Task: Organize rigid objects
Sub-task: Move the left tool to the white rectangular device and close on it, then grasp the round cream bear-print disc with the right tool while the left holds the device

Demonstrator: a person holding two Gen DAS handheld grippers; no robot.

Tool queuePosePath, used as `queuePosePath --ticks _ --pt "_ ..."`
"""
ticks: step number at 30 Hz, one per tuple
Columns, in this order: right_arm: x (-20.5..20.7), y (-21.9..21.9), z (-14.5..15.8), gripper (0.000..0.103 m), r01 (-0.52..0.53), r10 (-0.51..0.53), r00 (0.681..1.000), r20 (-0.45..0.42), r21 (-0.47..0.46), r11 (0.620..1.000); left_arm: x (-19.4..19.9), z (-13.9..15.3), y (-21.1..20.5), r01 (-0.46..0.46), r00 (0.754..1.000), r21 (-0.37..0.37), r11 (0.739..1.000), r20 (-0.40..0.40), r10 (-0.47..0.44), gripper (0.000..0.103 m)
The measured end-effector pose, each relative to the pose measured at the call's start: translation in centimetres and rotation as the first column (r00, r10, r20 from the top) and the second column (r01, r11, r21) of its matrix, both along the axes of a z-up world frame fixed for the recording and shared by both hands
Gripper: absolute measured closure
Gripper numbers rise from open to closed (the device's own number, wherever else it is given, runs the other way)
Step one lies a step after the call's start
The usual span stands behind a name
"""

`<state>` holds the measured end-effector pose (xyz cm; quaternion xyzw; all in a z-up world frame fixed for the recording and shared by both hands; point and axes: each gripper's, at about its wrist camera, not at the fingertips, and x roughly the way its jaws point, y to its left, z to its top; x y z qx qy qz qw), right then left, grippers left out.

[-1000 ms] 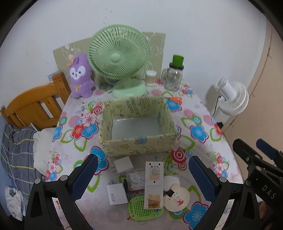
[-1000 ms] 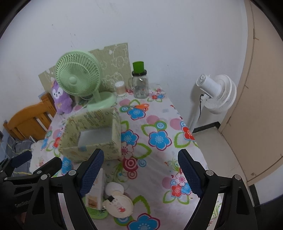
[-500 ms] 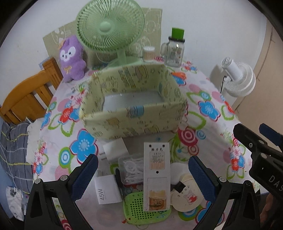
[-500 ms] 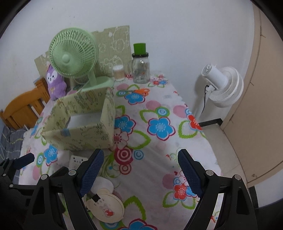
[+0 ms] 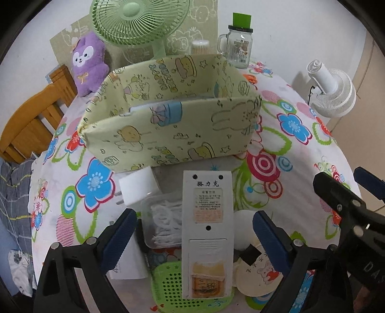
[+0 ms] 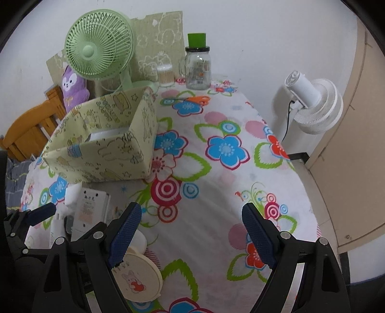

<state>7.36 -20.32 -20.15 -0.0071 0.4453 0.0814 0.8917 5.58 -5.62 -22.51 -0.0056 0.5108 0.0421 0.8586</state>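
Observation:
A pile of small items lies in front of the yellow-green fabric bin [image 5: 168, 134]. It holds a tall white box [image 5: 208, 231], a clear case of white loops [image 5: 166, 221], a white plug [image 5: 138, 190], a green perforated tray [image 5: 170, 286] and a round cream case [image 5: 259, 277]. My left gripper [image 5: 192, 224] hovers over the pile with its jaws closing. The white box and clear case lie between them, untouched by the pads. My right gripper [image 6: 191, 211] stands open over the bare floral cloth, with the round cream case [image 6: 137, 279] by its left finger.
Behind the bin stand a green desk fan [image 5: 139, 21], a purple plush [image 5: 89, 62], a swab tub [image 5: 199, 45] and a glass jar [image 5: 238, 45]. A wooden chair [image 5: 31, 120] is left of the table. A white floor fan [image 6: 312, 106] stands past the right edge.
Both grippers have come down toward the table, so the pile and the bin loom larger. The left jaws have narrowed a little.

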Motion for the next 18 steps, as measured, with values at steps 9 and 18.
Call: queuePosePath --ticks 9,18 --pt "0.0 1.0 -0.9 0.015 -0.033 0.033 0.999 -0.016 -0.001 0.999 0.2 -1.4 0.1 -0.008 0.999 0.006 1.000 -0.035 0.008 0.026" --pt "0.2 1.7 -1.7 0.015 -0.046 0.046 0.998 -0.044 0.011 0.999 -0.5 -1.3 -1.1 0.057 0.998 0.021 0.998 -0.031 -0.056 0.058"
